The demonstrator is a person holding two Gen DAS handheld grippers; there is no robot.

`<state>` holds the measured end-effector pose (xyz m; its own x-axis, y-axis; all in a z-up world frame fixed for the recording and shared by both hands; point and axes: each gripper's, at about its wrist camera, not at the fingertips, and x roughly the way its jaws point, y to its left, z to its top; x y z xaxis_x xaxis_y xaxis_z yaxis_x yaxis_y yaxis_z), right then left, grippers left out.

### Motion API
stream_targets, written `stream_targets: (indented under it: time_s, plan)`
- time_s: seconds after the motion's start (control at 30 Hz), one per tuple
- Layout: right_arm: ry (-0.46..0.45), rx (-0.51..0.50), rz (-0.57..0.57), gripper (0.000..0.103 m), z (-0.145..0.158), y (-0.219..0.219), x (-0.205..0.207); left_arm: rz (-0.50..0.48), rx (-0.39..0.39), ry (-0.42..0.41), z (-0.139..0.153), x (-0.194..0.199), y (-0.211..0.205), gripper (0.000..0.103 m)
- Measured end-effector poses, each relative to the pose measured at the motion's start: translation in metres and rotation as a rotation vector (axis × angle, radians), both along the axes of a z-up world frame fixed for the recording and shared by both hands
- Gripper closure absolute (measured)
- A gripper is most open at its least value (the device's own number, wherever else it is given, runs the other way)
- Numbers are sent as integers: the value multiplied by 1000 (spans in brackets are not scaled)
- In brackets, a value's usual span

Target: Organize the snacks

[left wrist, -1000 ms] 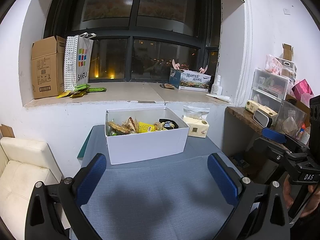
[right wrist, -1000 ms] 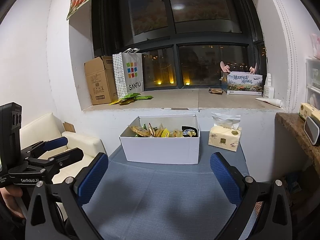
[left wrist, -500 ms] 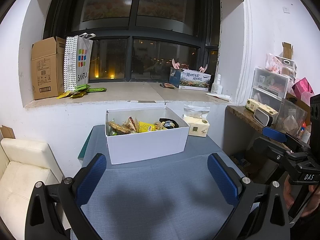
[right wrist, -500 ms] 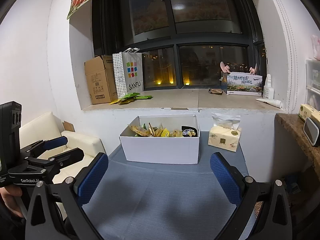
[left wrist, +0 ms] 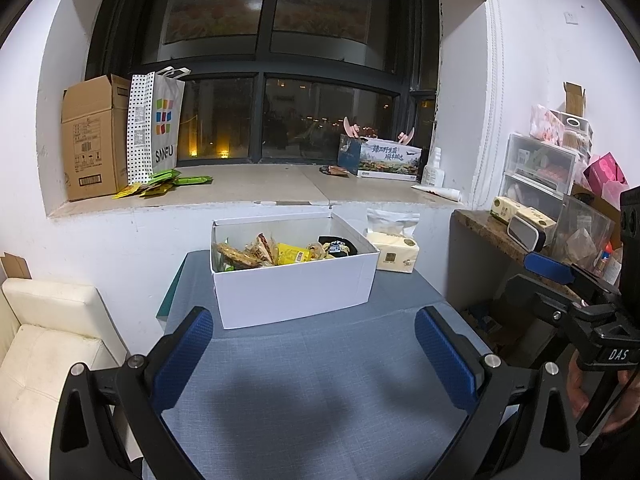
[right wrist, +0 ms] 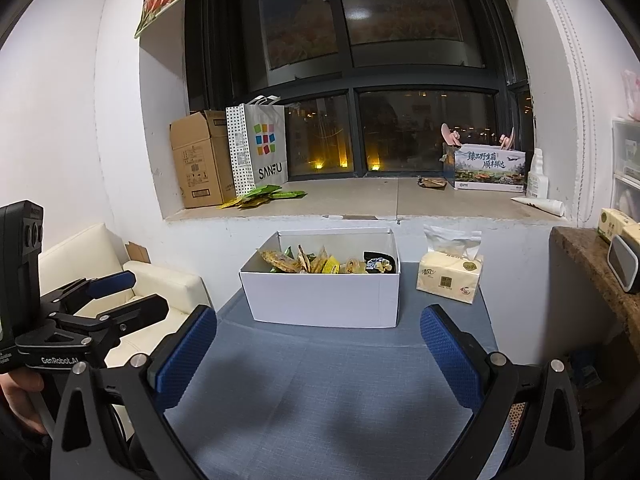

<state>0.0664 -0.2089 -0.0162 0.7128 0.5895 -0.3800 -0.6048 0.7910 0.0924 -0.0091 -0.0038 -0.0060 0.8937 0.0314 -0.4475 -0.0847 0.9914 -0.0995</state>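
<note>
A white open box stands at the far end of the grey-blue table; it also shows in the right wrist view. Several snack packets lie inside it, also seen from the right. More green and yellow snack packets lie on the windowsill. My left gripper is open and empty above the table, short of the box. My right gripper is open and empty, likewise short of the box. Each gripper shows at the edge of the other's view.
A tissue pack sits right of the box. On the windowsill stand a cardboard box, a SANFU bag and a printed carton. A white sofa is at the left, a cluttered shelf at the right.
Both views have shifted very slightly; the box sits marginally lower in the right wrist view. Both grippers stay open and empty.
</note>
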Motion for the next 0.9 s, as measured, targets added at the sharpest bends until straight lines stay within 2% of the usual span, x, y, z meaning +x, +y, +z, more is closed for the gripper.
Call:
stream_targets:
  time_s: [0.9]
  plan:
    - [2, -2, 5, 0, 0, 1, -1, -13, -2, -1, 0, -1, -2, 0]
